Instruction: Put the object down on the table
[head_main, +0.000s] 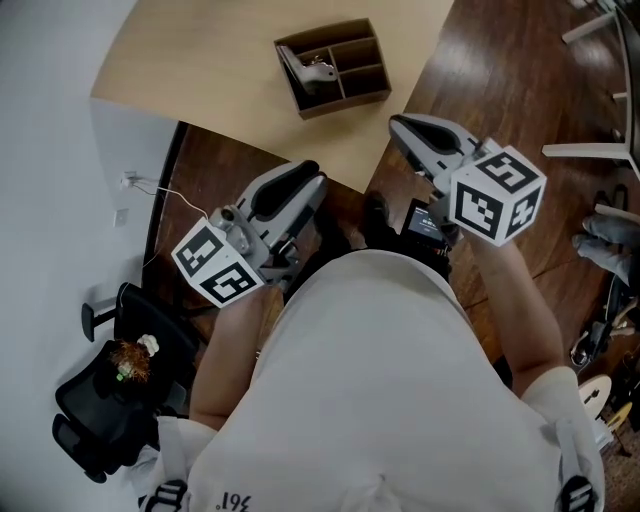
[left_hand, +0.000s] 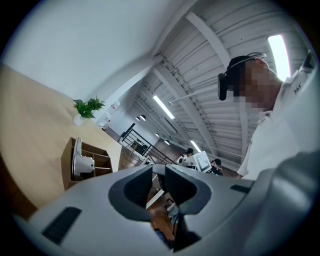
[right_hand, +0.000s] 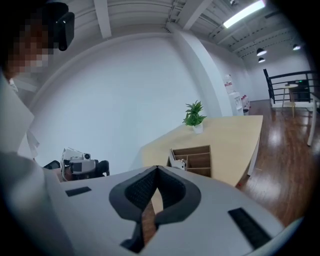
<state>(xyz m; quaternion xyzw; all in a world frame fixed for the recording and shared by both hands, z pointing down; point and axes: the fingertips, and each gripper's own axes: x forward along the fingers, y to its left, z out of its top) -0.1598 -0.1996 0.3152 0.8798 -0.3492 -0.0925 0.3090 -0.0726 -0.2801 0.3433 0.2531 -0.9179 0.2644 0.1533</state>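
Observation:
I hold both grippers close to my body, short of the light wooden table (head_main: 200, 80). My right gripper (head_main: 398, 124) is shut with nothing in it; its tips meet in the right gripper view (right_hand: 156, 169). My left gripper (head_main: 312, 172) is also empty, and its jaws stand a narrow gap apart in the left gripper view (left_hand: 158, 170). On the table sits a brown wooden organiser box (head_main: 372, 88) with a white object (head_main: 312, 68) in its left compartment. The box (right_hand: 196, 150) and the white object (right_hand: 176, 161) lie ahead of the right gripper, well out of reach.
A small potted plant (right_hand: 194, 116) stands on the table's far end. A black office chair (head_main: 105, 410) is at my lower left, by the white wall. A camera rig (right_hand: 80, 165) sits to the left. Dark wood floor (head_main: 500, 90) lies right of the table, with white furniture legs (head_main: 590, 150).

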